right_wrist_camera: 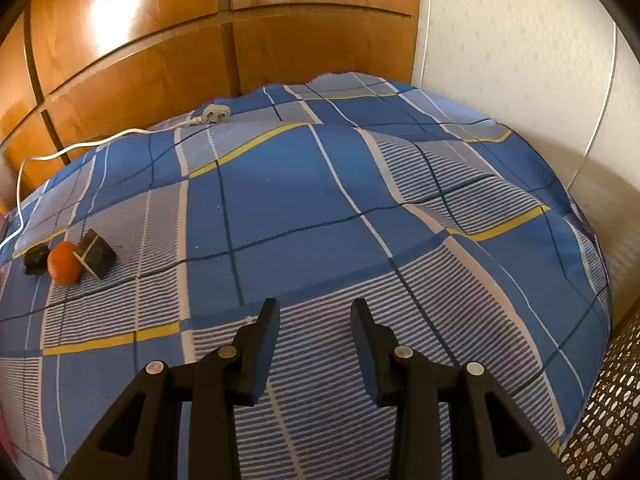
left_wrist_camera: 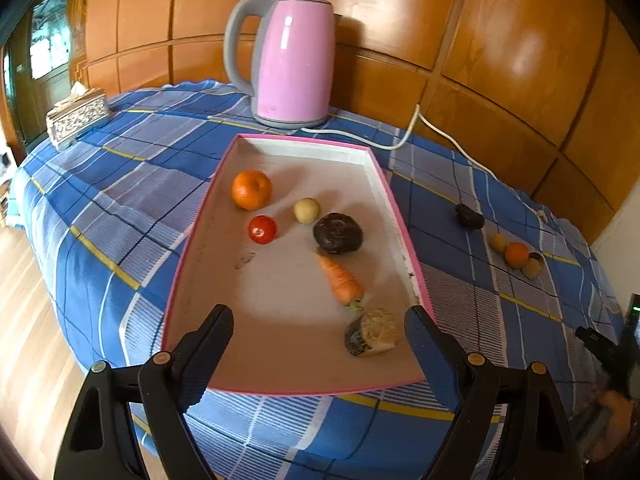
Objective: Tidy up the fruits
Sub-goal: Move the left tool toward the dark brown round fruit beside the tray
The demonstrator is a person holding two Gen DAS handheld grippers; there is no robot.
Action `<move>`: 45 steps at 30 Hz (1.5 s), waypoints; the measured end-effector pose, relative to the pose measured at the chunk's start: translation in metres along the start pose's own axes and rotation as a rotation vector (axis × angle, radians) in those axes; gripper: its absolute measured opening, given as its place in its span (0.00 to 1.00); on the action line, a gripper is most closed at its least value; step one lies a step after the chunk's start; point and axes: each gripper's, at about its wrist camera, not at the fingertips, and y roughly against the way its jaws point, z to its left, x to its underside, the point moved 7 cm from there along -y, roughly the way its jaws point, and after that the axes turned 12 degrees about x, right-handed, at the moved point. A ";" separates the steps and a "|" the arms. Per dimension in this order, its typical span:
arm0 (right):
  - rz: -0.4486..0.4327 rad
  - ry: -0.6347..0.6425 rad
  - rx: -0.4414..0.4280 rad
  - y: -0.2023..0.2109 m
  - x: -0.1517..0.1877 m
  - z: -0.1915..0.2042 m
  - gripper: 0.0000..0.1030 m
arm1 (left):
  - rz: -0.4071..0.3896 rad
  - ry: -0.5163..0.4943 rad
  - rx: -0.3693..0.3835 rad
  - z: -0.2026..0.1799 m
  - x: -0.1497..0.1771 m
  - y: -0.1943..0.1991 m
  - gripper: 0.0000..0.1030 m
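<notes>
Left wrist view: the left gripper (left_wrist_camera: 320,344) hangs wide open, empty, over a pink-rimmed tray (left_wrist_camera: 400,216) holding an orange (left_wrist_camera: 251,189), tomato (left_wrist_camera: 262,229) and carrot (left_wrist_camera: 341,280). Right wrist view: the right gripper (right_wrist_camera: 315,312), jaws narrowly parted, grips nothing above the checked cloth (right_wrist_camera: 280,200); a second orange (right_wrist_camera: 64,262) lies far left

kettle (left_wrist_camera: 294,60) behind tray (left_wrist_camera: 192,240), tablecloth (right_wrist_camera: 300,200) right bare

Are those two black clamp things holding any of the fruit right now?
No. The left gripper gapes wide above the tray, and the right gripper stands over bare tablecloth with nothing between its fingers.
</notes>
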 end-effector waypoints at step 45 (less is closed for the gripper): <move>-0.027 -0.071 0.086 -0.023 -0.011 -0.023 0.58 | 0.183 -0.255 0.157 -0.151 -0.078 -0.162 0.75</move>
